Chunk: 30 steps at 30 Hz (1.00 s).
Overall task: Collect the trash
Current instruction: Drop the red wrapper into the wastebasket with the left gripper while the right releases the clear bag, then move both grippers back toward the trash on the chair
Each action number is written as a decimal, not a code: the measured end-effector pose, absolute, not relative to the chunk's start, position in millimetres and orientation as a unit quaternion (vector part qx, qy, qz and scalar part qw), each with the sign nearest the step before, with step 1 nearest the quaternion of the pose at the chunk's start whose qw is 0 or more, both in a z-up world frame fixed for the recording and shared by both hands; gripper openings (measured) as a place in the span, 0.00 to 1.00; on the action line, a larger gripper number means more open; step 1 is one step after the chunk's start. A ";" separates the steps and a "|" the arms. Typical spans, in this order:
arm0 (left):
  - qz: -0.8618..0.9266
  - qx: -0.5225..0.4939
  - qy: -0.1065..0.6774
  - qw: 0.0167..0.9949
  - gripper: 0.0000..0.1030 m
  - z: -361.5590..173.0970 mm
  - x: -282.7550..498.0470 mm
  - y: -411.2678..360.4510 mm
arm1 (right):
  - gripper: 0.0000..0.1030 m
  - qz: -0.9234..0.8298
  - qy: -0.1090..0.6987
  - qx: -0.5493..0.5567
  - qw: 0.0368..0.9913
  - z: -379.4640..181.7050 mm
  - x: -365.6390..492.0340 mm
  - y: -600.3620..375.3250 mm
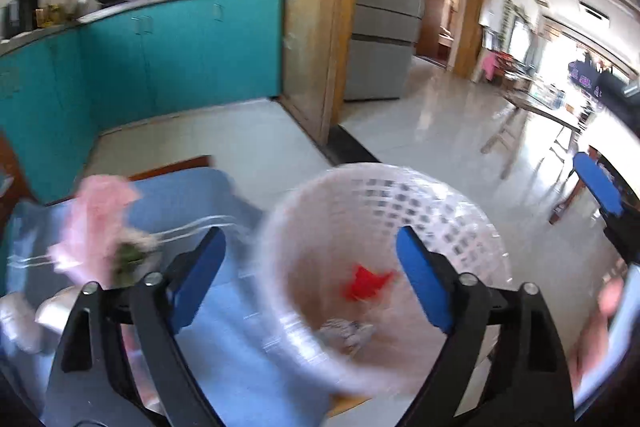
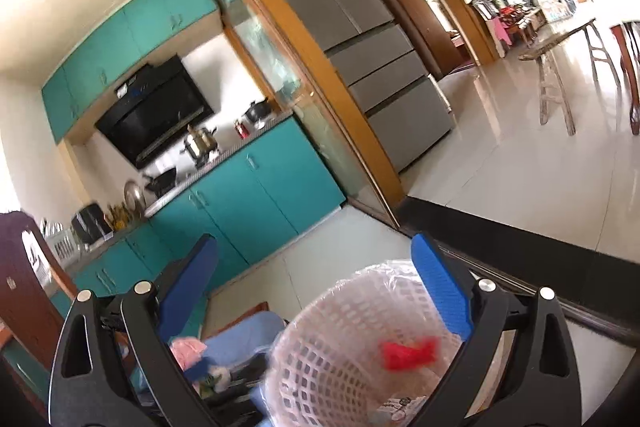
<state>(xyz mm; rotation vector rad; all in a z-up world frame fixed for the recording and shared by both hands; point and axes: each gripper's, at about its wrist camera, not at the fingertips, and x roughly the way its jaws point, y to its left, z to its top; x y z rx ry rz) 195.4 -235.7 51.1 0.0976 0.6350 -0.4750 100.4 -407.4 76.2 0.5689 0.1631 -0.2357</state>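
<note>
At the far left of the left wrist view, a pink plastic bag [image 1: 98, 223] with green scraps [image 1: 128, 259] at its lower end lies on the blue cloth [image 1: 192, 195] of the bench, just beyond the left claw [image 1: 316, 275]. This claw has its blue fingers [image 1: 200, 275] wide apart and holds nothing. To the right, between and behind these fingers, stands the white lattice basket [image 1: 400, 195] with a clear liner; inside it are a red wrapper [image 1: 366, 283] and a crumpled grey piece [image 1: 348, 333].

In the right wrist view the pink plastic bag is again at the lower left, and the basket is at the lower right with the red wrapper inside. The right claw [image 2: 316, 291] is also spread open and empty, above the rim of the basket.

I judge that some trash is already collected and the pink plastic bag is the next piece. The next move calls for the left claw to go left and down to the bag, close on a fold of it, and carry it over the basket.

Far right in this view, the grey fridge [image 2: 360, 39] has a blue sticker, but its writing is too small to read. No other label is readable.
</note>
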 end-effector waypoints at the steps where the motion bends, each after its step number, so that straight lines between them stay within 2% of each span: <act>1: -0.219 0.046 0.302 0.927 0.88 55.1 188.8 -215.6 | 0.92 -0.112 0.090 0.276 0.951 74.3 103.1 -403.0; 8: -0.099 0.011 0.265 0.959 0.95 77.8 135.4 -75.7 | 0.93 -0.029 0.172 0.174 0.969 68.8 120.5 -323.0; 14: 0.006 -0.010 0.254 0.967 0.96 59.1 100.8 10.1 | 0.94 0.040 0.231 0.091 0.968 50.6 113.1 -242.1; 21: -0.004 -0.009 0.307 0.952 0.96 35.5 93.6 28.6 | 0.97 0.079 0.250 0.054 0.963 36.1 84.5 -197.1; 30: -0.022 -0.012 0.318 0.948 0.96 34.9 93.4 17.2 | 0.97 0.069 0.256 0.048 0.963 27.9 92.5 -188.3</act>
